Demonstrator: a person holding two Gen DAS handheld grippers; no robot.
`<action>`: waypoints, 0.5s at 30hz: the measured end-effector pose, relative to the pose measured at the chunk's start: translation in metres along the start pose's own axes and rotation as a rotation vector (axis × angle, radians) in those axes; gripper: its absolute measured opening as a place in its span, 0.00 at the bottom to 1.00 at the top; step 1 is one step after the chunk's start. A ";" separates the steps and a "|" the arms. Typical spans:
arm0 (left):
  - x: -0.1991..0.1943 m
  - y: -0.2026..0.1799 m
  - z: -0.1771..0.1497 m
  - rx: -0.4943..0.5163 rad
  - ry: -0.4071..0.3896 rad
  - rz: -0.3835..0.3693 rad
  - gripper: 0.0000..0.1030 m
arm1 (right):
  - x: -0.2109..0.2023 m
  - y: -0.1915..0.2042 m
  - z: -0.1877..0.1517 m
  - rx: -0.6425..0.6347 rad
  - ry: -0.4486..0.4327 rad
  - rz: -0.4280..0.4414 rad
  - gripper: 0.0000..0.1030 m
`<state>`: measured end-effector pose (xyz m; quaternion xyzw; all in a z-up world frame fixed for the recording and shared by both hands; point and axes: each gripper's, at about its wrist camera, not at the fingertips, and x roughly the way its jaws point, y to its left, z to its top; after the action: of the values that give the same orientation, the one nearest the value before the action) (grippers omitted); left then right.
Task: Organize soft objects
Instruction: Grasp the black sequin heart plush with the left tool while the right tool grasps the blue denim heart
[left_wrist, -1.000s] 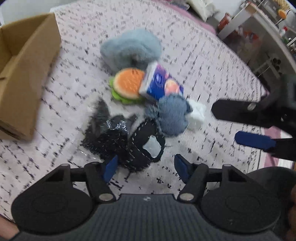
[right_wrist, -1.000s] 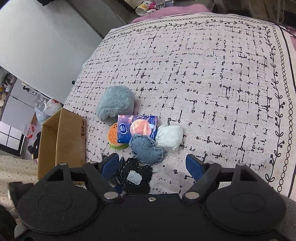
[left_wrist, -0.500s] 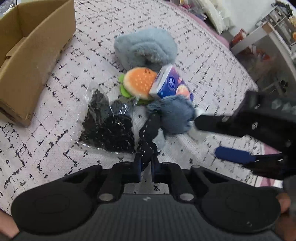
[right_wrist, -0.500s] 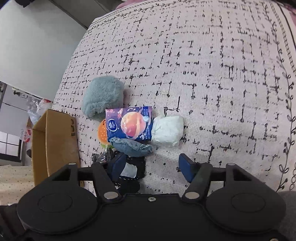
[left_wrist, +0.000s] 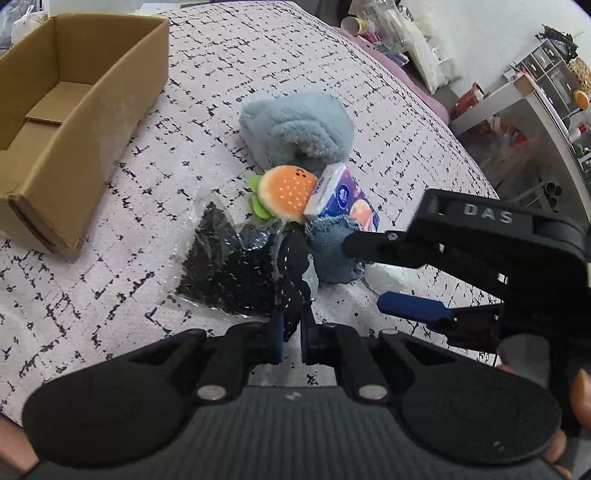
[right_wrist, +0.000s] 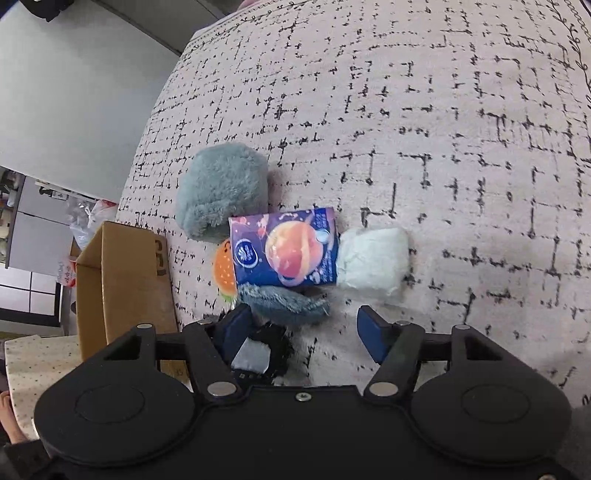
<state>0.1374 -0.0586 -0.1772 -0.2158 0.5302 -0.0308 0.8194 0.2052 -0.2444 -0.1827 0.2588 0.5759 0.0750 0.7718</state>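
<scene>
Far left on the patterned bedspread (left_wrist: 369, 92) sits the open cardboard box (left_wrist: 74, 110), with nothing visible inside it, which I take to be where the soft things are meant to go. Next along is the heap: a clear bag of dark speckled fabric (left_wrist: 225, 273), a black stitched fabric piece (left_wrist: 293, 266) rising out of it, a burger plush (left_wrist: 284, 192) propped against a grey-blue fluffy plush (left_wrist: 295, 129), then a purple tissue pack (left_wrist: 347, 199), a small denim pouch (left_wrist: 332, 251) and a white soft packet (right_wrist: 373, 258) at the right end. The left gripper (left_wrist: 291, 332) points steeply down at the near edge of the heap, its blue pads pressed tight on the bottom of the black stitched piece, so the step in hand looks like the first pick, gripped but not yet carried off. To my eye the next move calls for lifting that piece clear of the plastic bag it leans on without dragging the bag along, then swinging it left over the box wall. Further right, the right gripper (right_wrist: 306, 325) also tilts steeply down, with its fingers apart. They straddle the near edge of the denim pouch without pressing on it, and part of the black piece lies between them. It would need to settle lower and squeeze before it takes anything. A fingertip of the person's hand (left_wrist: 580, 391) shows at the far right edge.
</scene>
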 end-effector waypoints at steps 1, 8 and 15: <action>-0.001 0.001 0.000 -0.004 -0.003 0.000 0.07 | 0.003 0.002 0.000 -0.004 0.003 -0.009 0.62; -0.011 0.007 0.003 -0.015 -0.026 0.014 0.07 | 0.009 0.009 -0.001 -0.049 -0.015 -0.024 0.49; -0.019 0.005 0.005 0.007 -0.039 0.041 0.07 | 0.001 0.013 -0.007 -0.084 -0.040 0.010 0.16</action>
<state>0.1329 -0.0472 -0.1615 -0.2025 0.5184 -0.0115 0.8307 0.2016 -0.2306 -0.1784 0.2305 0.5555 0.0978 0.7929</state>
